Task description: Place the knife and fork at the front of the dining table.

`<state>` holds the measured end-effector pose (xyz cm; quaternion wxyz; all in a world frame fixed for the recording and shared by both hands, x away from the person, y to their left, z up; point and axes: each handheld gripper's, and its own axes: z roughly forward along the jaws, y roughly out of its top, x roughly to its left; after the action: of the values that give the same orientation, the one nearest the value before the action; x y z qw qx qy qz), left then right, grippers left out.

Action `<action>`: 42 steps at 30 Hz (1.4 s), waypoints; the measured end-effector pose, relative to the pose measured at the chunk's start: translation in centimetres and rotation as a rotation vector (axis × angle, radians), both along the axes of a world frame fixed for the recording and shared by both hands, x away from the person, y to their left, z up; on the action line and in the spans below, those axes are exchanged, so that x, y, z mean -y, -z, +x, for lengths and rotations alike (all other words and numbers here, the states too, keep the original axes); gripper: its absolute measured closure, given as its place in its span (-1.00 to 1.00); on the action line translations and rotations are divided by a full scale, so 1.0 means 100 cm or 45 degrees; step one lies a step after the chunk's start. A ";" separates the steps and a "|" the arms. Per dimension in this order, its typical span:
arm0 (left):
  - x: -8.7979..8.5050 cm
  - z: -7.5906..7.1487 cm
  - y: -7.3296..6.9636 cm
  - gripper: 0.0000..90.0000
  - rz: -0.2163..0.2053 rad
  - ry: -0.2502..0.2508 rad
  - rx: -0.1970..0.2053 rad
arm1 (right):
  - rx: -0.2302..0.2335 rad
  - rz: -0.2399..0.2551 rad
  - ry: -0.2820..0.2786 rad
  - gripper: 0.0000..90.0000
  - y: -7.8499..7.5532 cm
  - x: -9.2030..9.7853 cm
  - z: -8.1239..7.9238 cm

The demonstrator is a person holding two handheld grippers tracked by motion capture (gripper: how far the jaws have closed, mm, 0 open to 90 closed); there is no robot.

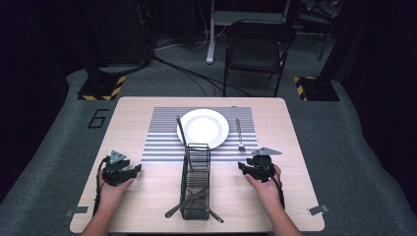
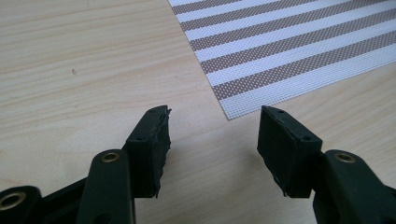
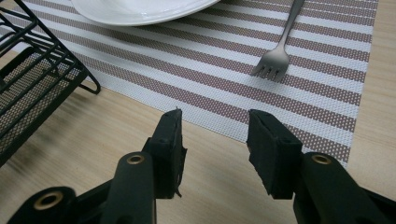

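Dim room, grey carpet; folding chair [image 1: 259, 46] stands beyond the far edge of the pale wood surface [image 1: 133, 110]. Striped placemat [image 1: 162, 132] lies mid-surface, white plate [image 1: 202, 128] on it. Fork [image 1: 239, 134] on the mat at 3 o'clock of the plate, tines toward the person. Black wire caddy [image 1: 195, 184] sits at 6 o'clock of the plate, cutlery handles sticking out of its near end, one dark utensil leaning up from its far end across the plate rim.

Left claw [image 1: 136, 169]: jaws wide, nothing between them, resting low at 9 o'clock of the caddy. Left gripper view adds: the mat's near corner [image 2: 280, 51] lies just past the tips at 12 to 1 o'clock.

Right claw [image 1: 242, 168]: jaws wide, empty, at 3 o'clock of the caddy. Fork lies at 12 o'clock of it, near, apart. Right gripper view shows the tines resting flat on the mat and the caddy's mesh floor at 9 o'clock.
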<state>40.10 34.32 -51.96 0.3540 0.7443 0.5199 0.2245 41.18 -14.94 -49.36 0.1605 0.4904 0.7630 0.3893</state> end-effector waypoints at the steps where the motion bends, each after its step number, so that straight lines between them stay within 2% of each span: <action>1: 0.001 0.000 -0.001 -0.03 -0.010 -0.001 0.001 | 0.003 0.005 -0.002 0.22 0.000 -0.001 0.000; 2: 0.001 -0.001 -0.003 -0.03 -0.016 0.003 -0.011 | 0.009 -0.005 -0.014 0.22 0.000 -0.001 0.000; 11: 0.008 -0.008 -0.022 0.02 -0.104 0.061 0.018 | 0.023 -0.027 -0.063 0.24 0.002 -0.005 -0.003; 17: 0.015 -0.009 -0.037 0.02 -0.171 0.111 0.048 | 0.032 -0.017 -0.057 0.24 0.001 -0.004 -0.004; 22: 0.027 -0.009 -0.050 0.02 -0.154 0.158 0.070 | 0.038 -0.015 -0.052 0.25 0.001 -0.004 -0.004; 27: 0.037 -0.009 -0.063 0.02 -0.197 0.195 0.086 | 0.037 -0.014 -0.046 0.25 0.001 -0.004 -0.004; 32: 0.050 -0.007 -0.075 0.16 -0.118 0.246 0.083 | 0.030 -0.008 -0.039 0.25 0.002 -0.002 -0.004; 35: 0.057 -0.005 -0.081 0.18 -0.090 0.260 0.081 | 0.024 -0.007 -0.036 0.26 0.002 -0.002 -0.003; 38: 0.062 -0.003 -0.086 0.16 -0.118 0.287 0.072 | 0.023 -0.010 -0.039 0.26 0.003 -0.002 -0.003; 42: 0.069 -0.002 -0.094 0.14 -0.121 0.310 0.077 | 0.026 -0.011 -0.038 0.27 0.003 -0.002 -0.003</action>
<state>39.94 27.43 -42.52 0.4290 0.7773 0.4247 0.1774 40.85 -14.76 -49.66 0.1646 0.4743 0.7703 0.3932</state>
